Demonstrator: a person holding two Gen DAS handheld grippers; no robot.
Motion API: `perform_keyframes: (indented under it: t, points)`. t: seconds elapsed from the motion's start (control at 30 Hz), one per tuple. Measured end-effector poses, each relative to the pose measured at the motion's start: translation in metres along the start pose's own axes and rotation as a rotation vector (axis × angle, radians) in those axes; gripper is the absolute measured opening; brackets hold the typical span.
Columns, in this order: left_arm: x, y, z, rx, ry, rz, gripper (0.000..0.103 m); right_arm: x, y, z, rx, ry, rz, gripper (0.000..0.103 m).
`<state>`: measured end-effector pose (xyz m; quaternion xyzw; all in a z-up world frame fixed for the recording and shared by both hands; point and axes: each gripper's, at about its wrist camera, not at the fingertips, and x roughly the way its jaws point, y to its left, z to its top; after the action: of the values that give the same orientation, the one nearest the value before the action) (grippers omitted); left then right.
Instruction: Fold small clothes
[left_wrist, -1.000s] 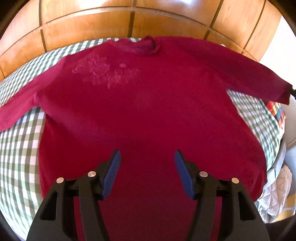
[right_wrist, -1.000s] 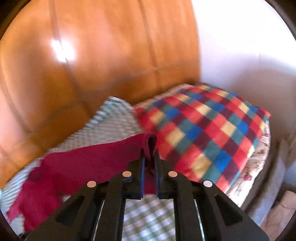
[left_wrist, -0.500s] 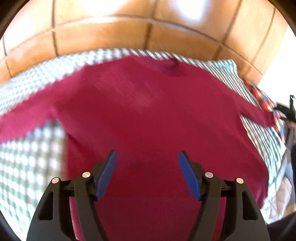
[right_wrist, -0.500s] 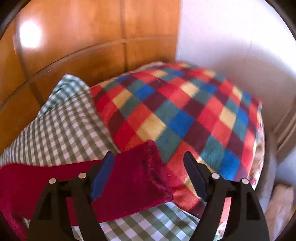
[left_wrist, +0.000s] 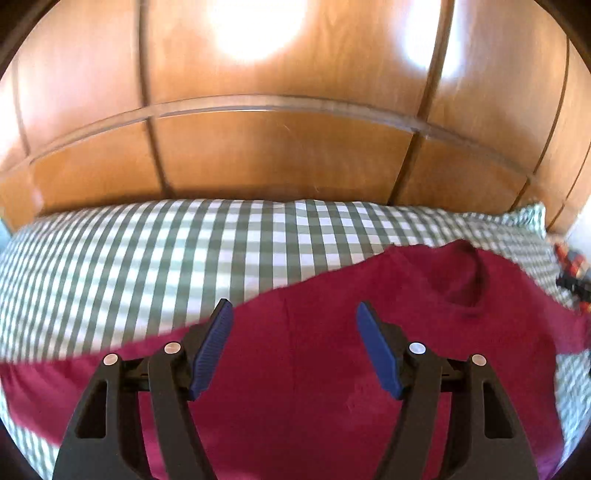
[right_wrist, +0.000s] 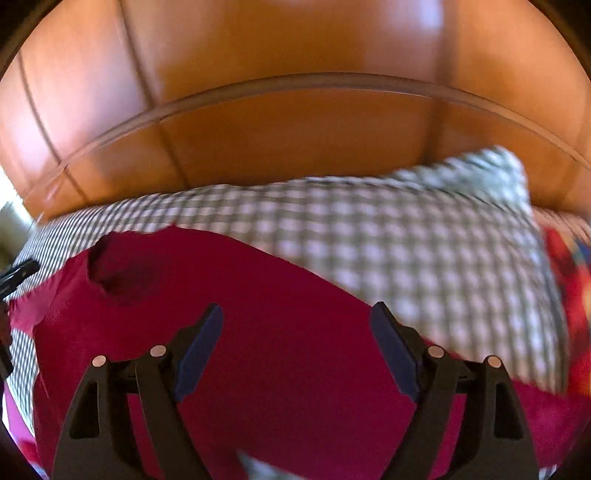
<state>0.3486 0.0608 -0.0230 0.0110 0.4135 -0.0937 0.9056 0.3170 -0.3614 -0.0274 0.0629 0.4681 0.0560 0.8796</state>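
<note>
While the red top (left_wrist: 332, 369) lies spread flat on the green-checked bedcover (left_wrist: 184, 251), neither tool grips it. At the left, the left gripper (left_wrist: 293, 347) hangs over the garment's left shoulder area with its jaws standing wide and nothing between the blue pads (left_wrist: 210, 347); the fabric seen between them lies on the bed below. This placement suggests an approach to the left sleeve, which runs off toward the lower left edge of that view. Nearer the middle, the neckline (left_wrist: 465, 280) faces the wooden headboard (left_wrist: 280, 155), so the top lies with its collar away from the person. At the right, the right gripper (right_wrist: 297, 350) hangs over the right shoulder area, its jaws opening and empty. The spread layout leaves both sleeves free for folding inward.

Both sleeve ends and the hem are cut off by the frame edges. The right wrist view is blurred, so the cover's pattern and the multicoloured blanket (right_wrist: 569, 288) at its far right are hard to make out.
</note>
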Motion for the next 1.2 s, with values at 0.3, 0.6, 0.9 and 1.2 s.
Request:
perform_keyframes:
  t: [0.3, 0.6, 0.9, 1.2]
  points:
    - [0.068, -0.008, 0.011, 0.139, 0.093, -0.048, 0.068, 0.077, 0.043, 0.050, -0.133, 0.073, 0.019, 0.082]
    - [0.082, -0.026, -0.006, 0.281, 0.144, -0.125, 0.009, 0.106, 0.054, 0.035, -0.276, 0.149, 0.006, 0.014]
    - [0.072, -0.022, 0.011, 0.158, -0.010, 0.104, 0.003, 0.094, 0.058, 0.045, -0.233, -0.030, -0.138, 0.007]
    - [0.059, -0.016, 0.001, 0.016, 0.030, 0.115, 0.028, 0.069, 0.039, 0.029, -0.076, -0.077, -0.150, 0.080]
